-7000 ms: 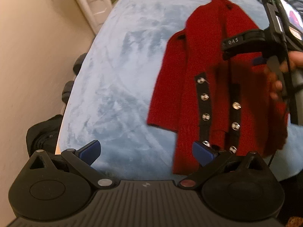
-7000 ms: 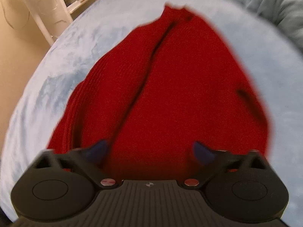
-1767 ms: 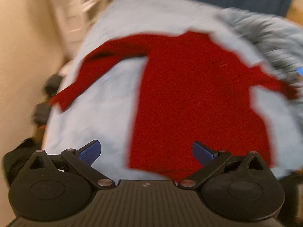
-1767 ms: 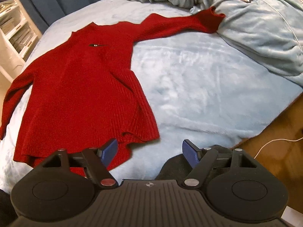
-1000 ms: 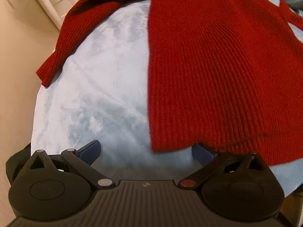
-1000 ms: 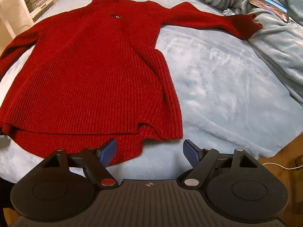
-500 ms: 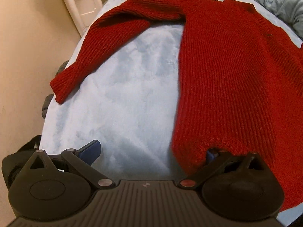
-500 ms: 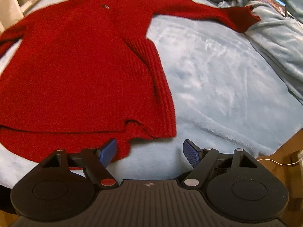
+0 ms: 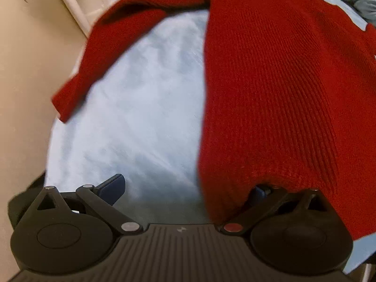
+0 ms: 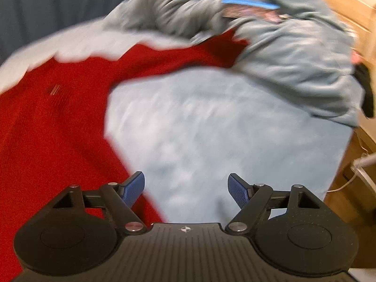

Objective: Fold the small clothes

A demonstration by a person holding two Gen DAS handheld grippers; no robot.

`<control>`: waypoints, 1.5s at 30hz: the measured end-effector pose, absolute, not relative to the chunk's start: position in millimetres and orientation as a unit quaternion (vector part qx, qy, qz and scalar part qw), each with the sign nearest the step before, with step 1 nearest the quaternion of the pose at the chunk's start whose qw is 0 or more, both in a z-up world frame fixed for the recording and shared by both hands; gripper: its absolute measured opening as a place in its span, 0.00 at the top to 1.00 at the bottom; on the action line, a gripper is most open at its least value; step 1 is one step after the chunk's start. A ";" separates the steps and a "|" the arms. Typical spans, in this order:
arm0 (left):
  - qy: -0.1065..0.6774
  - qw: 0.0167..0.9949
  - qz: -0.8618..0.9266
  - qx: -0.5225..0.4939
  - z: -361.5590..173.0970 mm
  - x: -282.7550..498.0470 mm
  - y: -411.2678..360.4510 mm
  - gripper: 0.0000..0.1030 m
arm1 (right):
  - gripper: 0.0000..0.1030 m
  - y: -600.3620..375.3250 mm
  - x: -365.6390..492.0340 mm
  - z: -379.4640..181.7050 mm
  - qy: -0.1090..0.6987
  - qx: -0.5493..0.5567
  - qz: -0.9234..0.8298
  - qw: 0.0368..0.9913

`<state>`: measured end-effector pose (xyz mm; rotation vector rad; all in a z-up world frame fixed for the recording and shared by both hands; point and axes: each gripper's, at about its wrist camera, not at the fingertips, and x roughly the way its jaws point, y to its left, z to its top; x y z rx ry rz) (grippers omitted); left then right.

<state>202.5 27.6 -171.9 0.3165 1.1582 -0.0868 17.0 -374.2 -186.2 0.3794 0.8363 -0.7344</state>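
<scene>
Sweater (image 9: 270,89) lay spread back-up on the blanket (image 9: 141,117), both sleeves out, ready for folding. Left gripper (image 9: 185,188) sat at the hem corner, fingers apart, the right one tucked under the knit, probably to pick up that edge. Right gripper (image 10: 185,188) hovered by the other side edge, fingers apart, empty. Right view was blurred.

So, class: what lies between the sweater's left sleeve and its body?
Only bare light-blue blanket lies between the sleeve and the body of the sweater, as the left wrist view shows.
</scene>
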 end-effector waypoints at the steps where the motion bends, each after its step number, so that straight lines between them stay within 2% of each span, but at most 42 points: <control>1: 0.542 0.827 -0.039 0.147 -170.4 202.8 29.1 0.00 | 0.23 -377.8 18.5 -190.8 0.414 0.177 -0.332 0.829; 3: 0.543 0.827 -0.039 0.139 -169.8 204.1 31.7 0.00 | 0.23 -378.8 18.4 -201.6 0.451 0.167 -0.301 0.823; 12: 0.518 0.842 -0.017 0.154 -165.2 214.2 28.3 0.00 | 0.23 -367.8 -2.2 -196.7 0.462 0.189 -0.256 0.828; 15: 0.520 0.844 -0.008 0.130 -158.5 228.1 35.8 0.00 | 0.22 -362.5 -3.4 -190.6 0.481 0.183 -0.208 0.832; 19: 0.523 0.845 0.001 0.107 -153.6 240.2 41.9 0.00 | 0.15 -345.8 -4.2 -188.6 0.509 0.180 -0.131 0.832; 23: 0.521 0.846 0.001 0.113 -152.3 239.6 37.8 0.00 | 0.15 -328.0 9.0 -207.6 0.549 0.136 -0.132 0.814; 25: 0.517 0.847 -0.001 0.125 -152.9 237.0 36.5 0.00 | 0.15 -335.4 16.9 -210.1 0.531 0.140 -0.169 0.818; 30: 0.529 0.839 -0.002 0.132 -160.5 235.7 43.6 0.00 | 0.16 -376.1 26.5 -197.1 0.454 0.235 -0.241 0.825; 33: 0.544 0.831 0.003 0.119 -168.7 236.2 49.5 0.00 | 0.16 -395.6 27.2 -193.2 0.430 0.225 -0.284 0.827; 40: 0.548 0.827 0.005 0.122 -174.4 237.2 48.7 0.00 | 0.16 -409.1 6.8 -203.0 0.450 0.261 -0.270 0.810; 45: 0.539 0.833 0.011 0.123 -167.7 240.3 44.8 0.00 | 0.16 -387.0 -8.8 -194.5 0.475 0.214 -0.231 0.822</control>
